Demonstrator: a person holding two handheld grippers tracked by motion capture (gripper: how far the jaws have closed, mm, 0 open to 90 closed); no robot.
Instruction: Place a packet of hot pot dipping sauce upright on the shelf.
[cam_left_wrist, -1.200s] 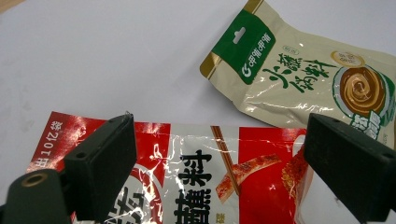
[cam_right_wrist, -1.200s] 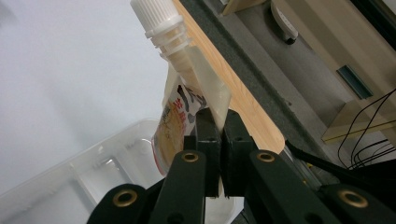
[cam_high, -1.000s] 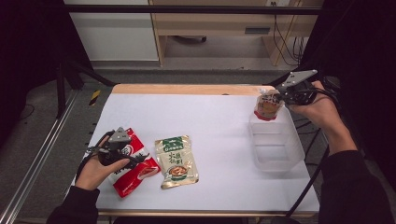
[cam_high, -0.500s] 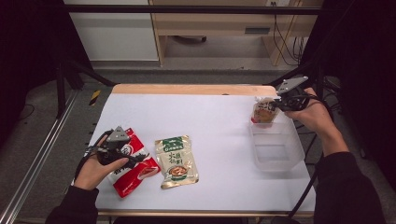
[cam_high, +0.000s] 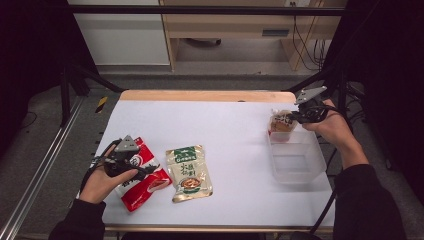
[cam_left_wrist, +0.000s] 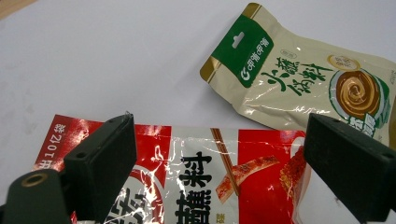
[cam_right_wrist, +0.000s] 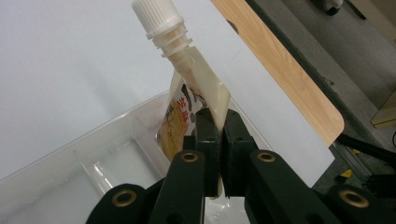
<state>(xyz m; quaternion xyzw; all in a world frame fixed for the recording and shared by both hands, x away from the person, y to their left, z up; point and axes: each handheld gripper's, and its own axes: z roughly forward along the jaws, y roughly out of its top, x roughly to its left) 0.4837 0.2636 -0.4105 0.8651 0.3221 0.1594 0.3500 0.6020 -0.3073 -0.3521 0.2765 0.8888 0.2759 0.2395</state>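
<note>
Spouted pouch (cam_right_wrist: 194, 105) is clamped in our right gripper (cam_high: 300, 116), jaws squeezed nearly together on its flat upper body below the white cap (cam_right_wrist: 156, 18). In the high view it hangs at about 2 o'clock on the table (cam_high: 225, 120), over the far edge of the clear bin (cam_high: 296, 161).

Key relation: the pouch's long axis runs roughly upright, cap end away from the jaws, bottom end dipping toward the bin's far wall. The bin's open middle lies at 6 o'clock from the pouch, so we judge the drop needs a small shift toward us before release.

Our left gripper (cam_high: 131, 161) sits at 8 o'clock over the red packet (cam_left_wrist: 224, 177), jaws wide, straddling it without pinching. Green-topped packet (cam_high: 188, 172) lies flat just beside the red one, at its 3 o'clock.
</note>
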